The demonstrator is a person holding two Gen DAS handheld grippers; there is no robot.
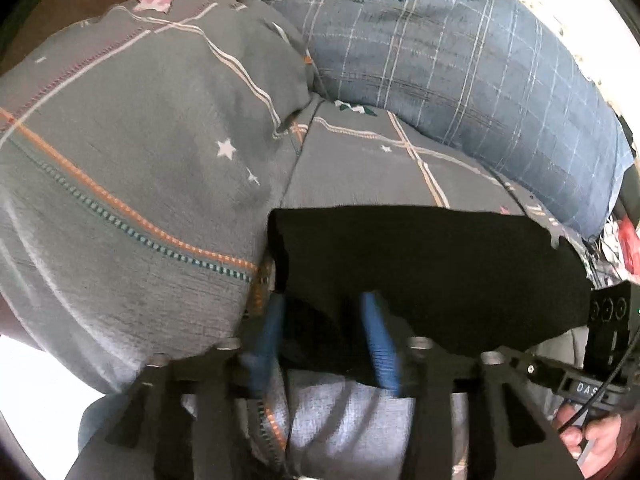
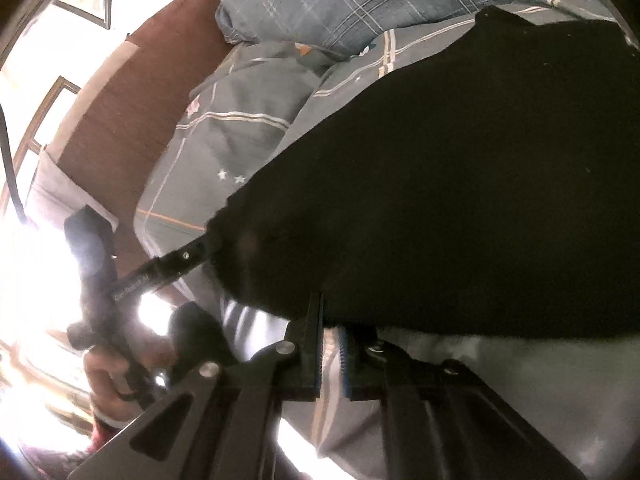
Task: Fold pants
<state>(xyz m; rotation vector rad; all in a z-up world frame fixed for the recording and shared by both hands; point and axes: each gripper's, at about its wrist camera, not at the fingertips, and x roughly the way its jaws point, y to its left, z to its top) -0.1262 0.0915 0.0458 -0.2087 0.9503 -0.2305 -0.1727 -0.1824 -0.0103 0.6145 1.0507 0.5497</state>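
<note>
A: Starting at the left of the left wrist view, what fills the frame?

B: A grey pillow (image 1: pixel 120 184) with orange and teal stitched lines and small white stars takes up the left half. To its right, across the top, lies a blue checked pillow (image 1: pixel 460 68) with a round crest. Both rest on the bed (image 1: pixel 360 168), whose grey sheet carries the same lines.

A: And the pants?

B: The black pants (image 1: pixel 432 268) sit lower centre to right in that view, a dark fold draped across the sheet. The left gripper (image 1: pixel 324 340) stands at the bottom centre; its blue pads (image 1: pixel 378 344) are spread, with black cloth lying between them, though whether they press it cannot be told.

A: Further right?

B: At the lower right corner, the other gripper's black body and the person's hand (image 1: pixel 588 436) show.

A: What about the right wrist view?

B: At its left is bright window glare and a hand (image 2: pixel 112 376) on the left tool. The grey pillow (image 2: pixel 224 136) sits centre left, the blue one (image 2: pixel 360 4) along the top. The pants (image 2: pixel 460 184) fill the right side. The right gripper (image 2: pixel 330 354) at bottom centre has a narrow gap between its fingers, the cloth's edge lying across their tips; a firm pinch cannot be confirmed.
</note>
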